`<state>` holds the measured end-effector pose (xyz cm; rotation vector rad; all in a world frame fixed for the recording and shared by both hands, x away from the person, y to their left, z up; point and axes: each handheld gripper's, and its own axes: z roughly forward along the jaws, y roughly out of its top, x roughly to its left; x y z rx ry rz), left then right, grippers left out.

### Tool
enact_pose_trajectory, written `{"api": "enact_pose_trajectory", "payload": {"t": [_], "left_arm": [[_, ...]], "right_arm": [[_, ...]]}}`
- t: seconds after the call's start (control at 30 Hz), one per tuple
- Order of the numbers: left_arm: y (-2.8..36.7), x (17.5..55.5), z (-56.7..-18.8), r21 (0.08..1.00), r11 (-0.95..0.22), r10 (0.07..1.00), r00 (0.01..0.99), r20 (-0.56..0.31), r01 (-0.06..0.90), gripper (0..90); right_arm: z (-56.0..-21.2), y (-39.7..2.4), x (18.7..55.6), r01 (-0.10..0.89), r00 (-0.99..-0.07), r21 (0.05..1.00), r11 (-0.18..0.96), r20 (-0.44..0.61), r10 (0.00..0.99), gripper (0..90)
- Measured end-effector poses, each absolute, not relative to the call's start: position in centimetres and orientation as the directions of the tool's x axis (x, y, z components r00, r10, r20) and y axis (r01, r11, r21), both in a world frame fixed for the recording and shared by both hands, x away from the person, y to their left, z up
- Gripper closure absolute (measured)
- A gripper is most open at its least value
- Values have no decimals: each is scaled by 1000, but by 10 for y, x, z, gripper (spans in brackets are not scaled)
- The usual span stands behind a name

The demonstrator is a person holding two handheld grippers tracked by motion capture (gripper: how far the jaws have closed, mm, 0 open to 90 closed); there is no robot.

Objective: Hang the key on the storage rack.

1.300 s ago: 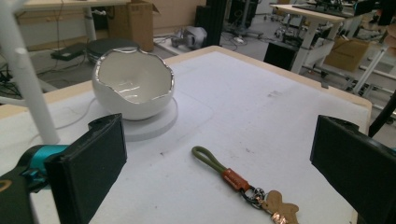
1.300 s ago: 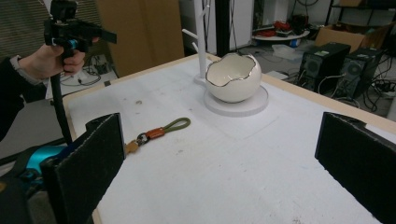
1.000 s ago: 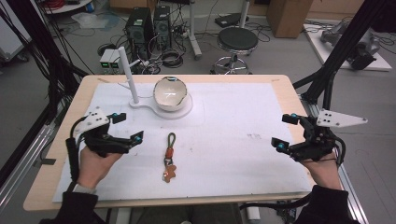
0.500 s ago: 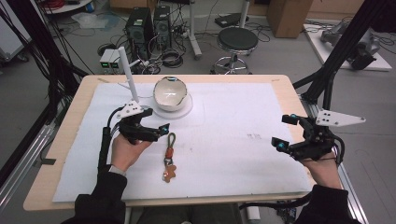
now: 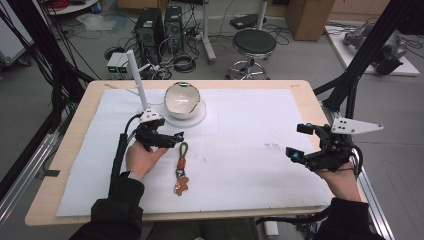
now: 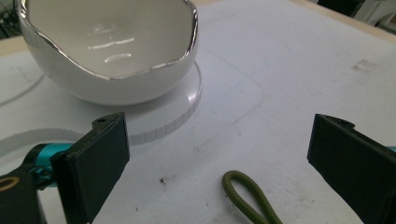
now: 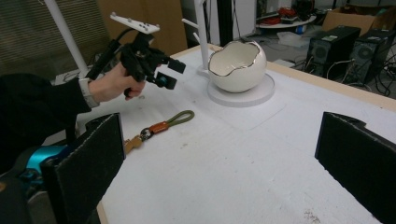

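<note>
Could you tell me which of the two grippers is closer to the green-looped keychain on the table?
The left gripper: it hovers with open jaws right at the keychain's green loop. The right gripper sits far off at the table's opposite edge.

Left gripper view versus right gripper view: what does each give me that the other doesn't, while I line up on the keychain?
The left gripper view alone gives the close-up: the olive cord loop lying on the sheet between the open jaws, not gripped.

The right gripper view alone gives the whole keychain, with its leather tab and metal ring, plus the left gripper open above it, and the upright white post.

Both show the egg-shaped bowl on its round white base and the white table sheet.
</note>
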<state>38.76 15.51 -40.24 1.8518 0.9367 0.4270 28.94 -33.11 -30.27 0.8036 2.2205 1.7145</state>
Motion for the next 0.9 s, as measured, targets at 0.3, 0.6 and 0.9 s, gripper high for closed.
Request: {"api": "enact_pose_trajectory", "payload": {"t": [0.3, 0.6, 0.9], "left_arm": [[139, 398, -424, 846, -283, 770, 633, -80, 452, 61], [138, 405, -440, 791, -322, 776, 624, -95, 520, 61], [138, 406, -442, 760, -341, 788, 609, -91, 554, 85]], "right_arm": [[-305, -330, 291, 297, -827, 939, 175, 162, 538, 8], [-306, -329, 292, 300, -831, 938, 177, 165, 531, 8], [-308, -327, 293, 307, -833, 933, 186, 169, 528, 8]]}}
